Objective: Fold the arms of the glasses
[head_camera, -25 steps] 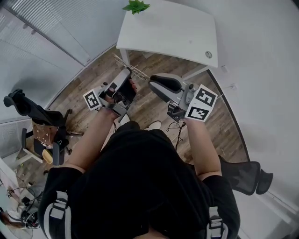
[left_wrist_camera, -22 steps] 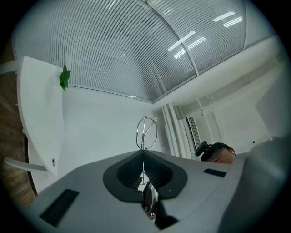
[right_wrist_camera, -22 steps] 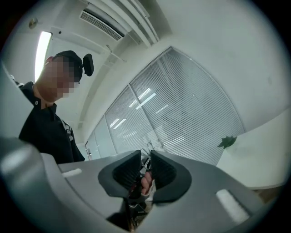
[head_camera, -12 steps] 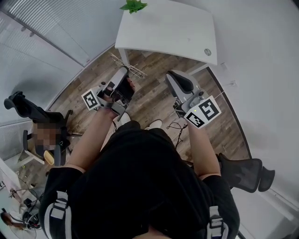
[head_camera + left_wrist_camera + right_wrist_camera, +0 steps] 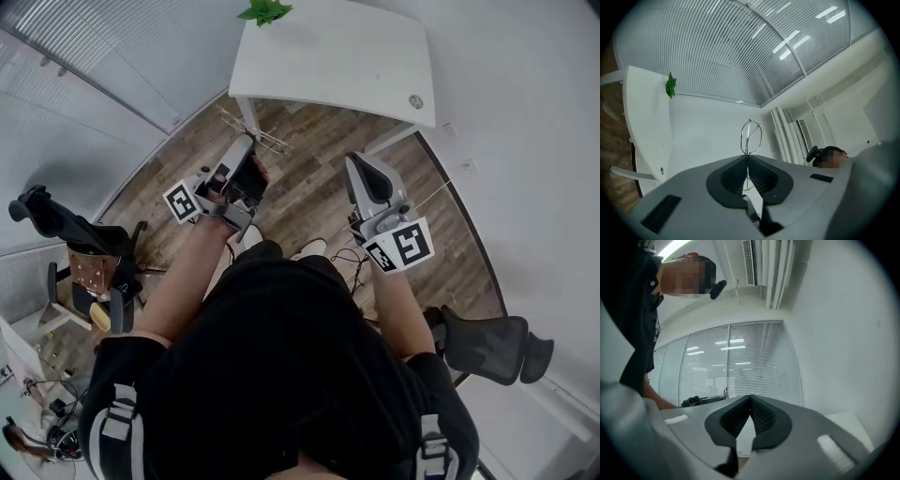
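Metal wire, thin and pale, makes the frame of the glasses (image 5: 751,136), and the left gripper (image 5: 746,157) is pinching them: its jaws are pressed on the frame just under one lens rim, which stands upright above the tips. From the head view the glasses (image 5: 253,141) are held in the air above the wooden floor (image 5: 309,141), in front of the white desk (image 5: 356,66) and not resting on it.

What changed is on the other side. A second ago the right gripper (image 5: 361,167) was close beside the left one, with its jaws apart near the glasses. Now it has drawn away to the right and has turned, and in its own view the right gripper (image 5: 750,401) has its jaws pressed together with nothing between them (only window blinds behind). I judge that it has finished a push on one arm and let go. Whether both arms now lie folded I cannot tell, because the wire is too thin in these views.

For writing there is very little. The cubes on the grippers carry black and white square patterns, no letters. A small round mark (image 5: 415,102) sits near the corner of the desk, too small to read. A green plant (image 5: 265,11) stands at the far edge.
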`<state>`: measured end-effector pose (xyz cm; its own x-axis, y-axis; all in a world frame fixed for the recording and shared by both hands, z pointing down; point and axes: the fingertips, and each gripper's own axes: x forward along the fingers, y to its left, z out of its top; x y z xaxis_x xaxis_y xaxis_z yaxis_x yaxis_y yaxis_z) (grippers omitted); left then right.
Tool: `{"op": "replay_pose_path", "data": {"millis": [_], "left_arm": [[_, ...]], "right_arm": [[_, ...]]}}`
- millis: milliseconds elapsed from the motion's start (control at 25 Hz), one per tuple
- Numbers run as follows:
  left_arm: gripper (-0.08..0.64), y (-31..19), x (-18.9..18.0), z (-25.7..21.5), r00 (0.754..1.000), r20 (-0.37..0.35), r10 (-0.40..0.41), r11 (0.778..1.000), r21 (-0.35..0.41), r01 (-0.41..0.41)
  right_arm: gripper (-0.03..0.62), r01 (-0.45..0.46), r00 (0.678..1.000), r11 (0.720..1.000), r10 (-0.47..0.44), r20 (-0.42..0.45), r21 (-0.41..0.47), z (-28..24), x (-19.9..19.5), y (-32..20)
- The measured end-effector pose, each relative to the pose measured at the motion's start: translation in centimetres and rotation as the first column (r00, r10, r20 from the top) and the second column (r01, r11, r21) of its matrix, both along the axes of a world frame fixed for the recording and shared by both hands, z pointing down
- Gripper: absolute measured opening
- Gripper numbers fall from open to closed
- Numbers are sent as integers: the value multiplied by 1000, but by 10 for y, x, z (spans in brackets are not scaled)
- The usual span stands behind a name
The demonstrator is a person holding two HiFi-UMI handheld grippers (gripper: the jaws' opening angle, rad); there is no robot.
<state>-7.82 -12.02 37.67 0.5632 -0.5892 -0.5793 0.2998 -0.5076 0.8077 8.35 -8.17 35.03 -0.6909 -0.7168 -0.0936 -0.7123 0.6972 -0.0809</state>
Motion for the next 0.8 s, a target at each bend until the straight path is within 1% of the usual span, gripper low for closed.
{"op": "replay_pose_path", "data": {"millis": [200, 400, 800], "left_arm": [[12, -2, -2, 5, 1000, 10, -18, 1000, -22, 18], [12, -4, -2, 11, 999, 35, -34, 998, -56, 36], [12, -7, -2, 18, 996, 64, -62, 993, -92, 68]], "right_arm": [[11, 1, 1000, 1000, -1, -20, -2, 8, -4, 3], [11, 0, 999, 1000, 0, -32, -2, 8, -8, 3], [11, -9, 998, 1000, 9, -58, -4, 11, -9, 1]]}}
